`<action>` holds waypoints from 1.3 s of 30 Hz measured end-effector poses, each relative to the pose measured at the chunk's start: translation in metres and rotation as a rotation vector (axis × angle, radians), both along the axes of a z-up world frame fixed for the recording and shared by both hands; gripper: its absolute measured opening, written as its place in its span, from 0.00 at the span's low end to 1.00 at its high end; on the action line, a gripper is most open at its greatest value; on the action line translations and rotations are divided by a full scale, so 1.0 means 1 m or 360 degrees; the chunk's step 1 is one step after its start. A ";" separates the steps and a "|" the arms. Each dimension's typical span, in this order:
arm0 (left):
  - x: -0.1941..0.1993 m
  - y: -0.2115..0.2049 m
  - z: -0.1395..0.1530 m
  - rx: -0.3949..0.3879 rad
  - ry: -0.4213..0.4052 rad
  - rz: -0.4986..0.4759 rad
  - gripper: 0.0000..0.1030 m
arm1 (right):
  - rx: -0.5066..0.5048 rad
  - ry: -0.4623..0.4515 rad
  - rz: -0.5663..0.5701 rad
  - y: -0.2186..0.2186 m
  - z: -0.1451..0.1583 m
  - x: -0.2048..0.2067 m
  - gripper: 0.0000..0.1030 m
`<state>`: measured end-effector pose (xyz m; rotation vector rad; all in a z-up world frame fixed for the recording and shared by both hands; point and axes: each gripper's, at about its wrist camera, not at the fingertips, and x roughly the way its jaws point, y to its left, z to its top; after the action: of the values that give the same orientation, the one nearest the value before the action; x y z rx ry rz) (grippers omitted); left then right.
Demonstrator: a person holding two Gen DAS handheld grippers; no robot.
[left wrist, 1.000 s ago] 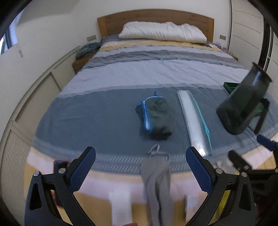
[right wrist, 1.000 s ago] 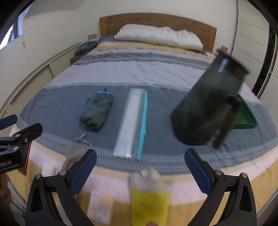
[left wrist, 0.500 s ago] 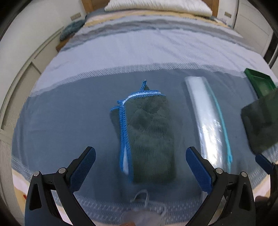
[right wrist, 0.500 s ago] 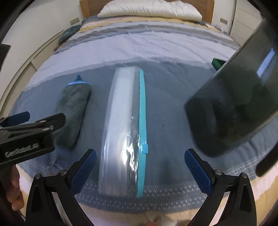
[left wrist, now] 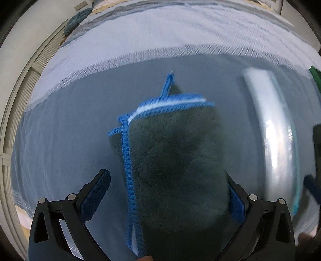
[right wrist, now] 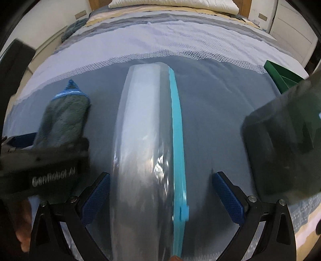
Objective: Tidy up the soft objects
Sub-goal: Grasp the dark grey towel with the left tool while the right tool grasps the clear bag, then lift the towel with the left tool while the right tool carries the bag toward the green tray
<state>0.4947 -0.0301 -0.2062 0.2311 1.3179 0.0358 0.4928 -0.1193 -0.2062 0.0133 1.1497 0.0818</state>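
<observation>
A folded dark grey towel (left wrist: 172, 160) with blue stitched edging lies on the bed, also seen in the right wrist view as the towel (right wrist: 62, 118). My left gripper (left wrist: 166, 192) is open and straddles its near end, one finger on each side. A clear plastic zip bag (right wrist: 144, 140) with a turquoise zipper strip lies beside it, to the right, and shows as the bag (left wrist: 272, 130) in the left wrist view. My right gripper (right wrist: 162, 192) is open, its fingers either side of the bag's near part.
The bed's grey-blue cover (left wrist: 66, 124) spreads under everything, with a pillow (right wrist: 172, 4) at the headboard. A green tray (right wrist: 280, 76) sits at the right. A dark blurred object (right wrist: 284, 144) hangs at the right edge. A low wall panel (left wrist: 20, 96) runs along the left.
Both grippers have moved forward and down onto the bed. The towel now fills the left gripper's gap and the bag fills the right gripper's gap. Both remain open.
</observation>
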 end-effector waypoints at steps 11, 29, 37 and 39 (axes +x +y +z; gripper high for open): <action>0.000 0.031 -0.002 -0.0087 0.0056 -0.0042 0.99 | -0.0090 0.0023 0.0059 0.012 -0.016 0.025 1.00; 0.003 0.043 -0.007 -0.0055 0.0050 -0.0080 0.99 | -0.0105 -0.0011 0.0140 0.018 -0.009 0.017 0.55; -0.008 0.035 -0.005 -0.0105 0.0045 -0.0136 0.68 | -0.0090 -0.0018 0.0215 0.027 -0.001 0.015 0.17; -0.010 0.030 -0.002 -0.0145 0.0046 -0.0168 0.47 | -0.0075 -0.0021 0.0226 0.028 0.002 0.014 0.10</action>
<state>0.4843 -0.0002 -0.2081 0.2241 1.3308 -0.1168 0.5064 -0.0909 -0.2046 -0.1107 1.1381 0.1803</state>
